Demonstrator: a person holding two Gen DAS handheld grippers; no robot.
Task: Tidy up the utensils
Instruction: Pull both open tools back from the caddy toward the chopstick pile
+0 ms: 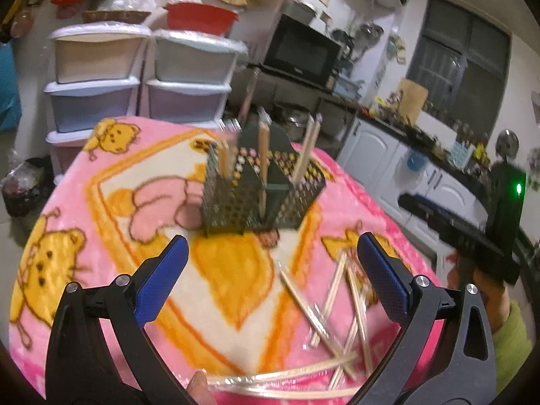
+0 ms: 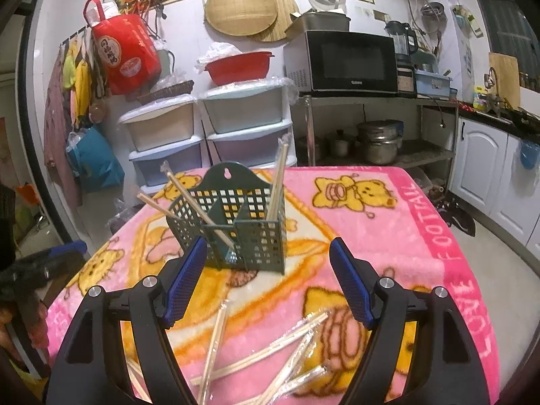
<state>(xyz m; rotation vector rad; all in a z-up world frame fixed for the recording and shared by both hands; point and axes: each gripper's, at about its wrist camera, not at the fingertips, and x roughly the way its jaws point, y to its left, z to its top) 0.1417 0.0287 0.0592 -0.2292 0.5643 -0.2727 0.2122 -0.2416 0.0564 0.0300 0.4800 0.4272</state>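
We hold both the left gripper [image 1: 272, 263] and right gripper [image 2: 268, 263] spread wide, grasping nothing. Wrapped chopsticks [image 2: 270, 351] lie near us; the green basket [image 2: 236, 233] stands farther off.

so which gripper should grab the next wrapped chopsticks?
Probably right: the right gripper is open with the loose wrapped chopsticks lying just ahead, below its fingers. For the left gripper they lie off to its right.

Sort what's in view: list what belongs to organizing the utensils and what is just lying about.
Job: green utensil basket; wrapped chopsticks on the blanket; chopsticks already in the basket.

Lying about: microwave; red basin; drawer units; steel pots.
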